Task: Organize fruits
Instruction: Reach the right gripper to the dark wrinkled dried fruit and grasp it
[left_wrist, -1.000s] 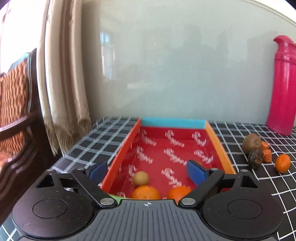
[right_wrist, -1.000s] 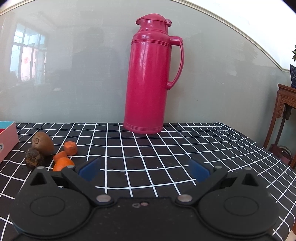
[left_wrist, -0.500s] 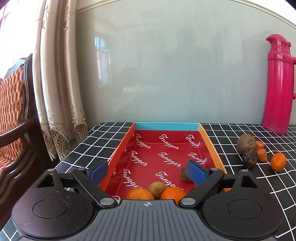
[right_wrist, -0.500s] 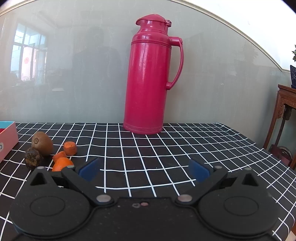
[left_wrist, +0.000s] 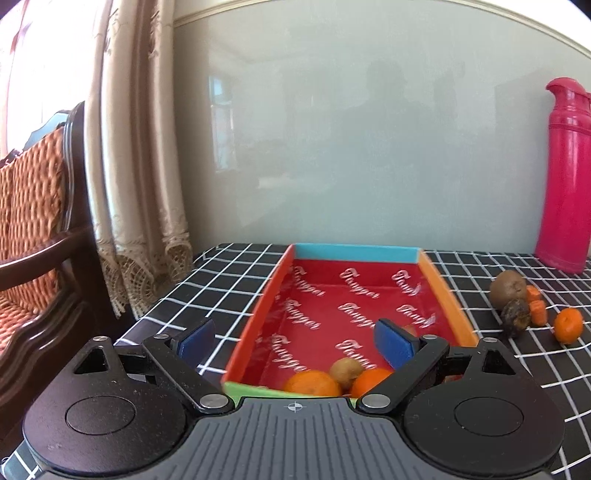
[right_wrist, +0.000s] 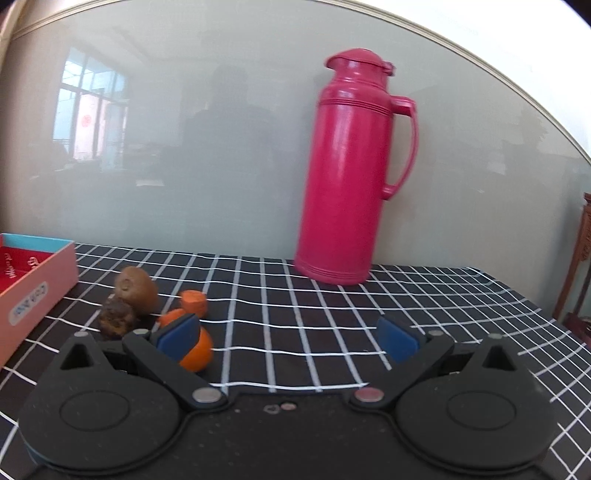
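A red tray with orange sides and a blue far wall lies on the checked cloth. At its near end sit two oranges with a kiwi between them. My left gripper hangs open over that end with nothing between its fingers. To the tray's right lie a kiwi, a dark wrinkled fruit, carrot pieces and an orange. My right gripper is open just right of them. Its left finger partly covers that orange.
A tall pink thermos stands at the back against the glass wall. A curtain and a wooden chair stand left of the table. The tray's outer wall shows at the left in the right wrist view.
In the tray the kiwi has rolled right and settled between the two oranges. My right gripper has swung left, so the loose fruits now sit by its left finger.
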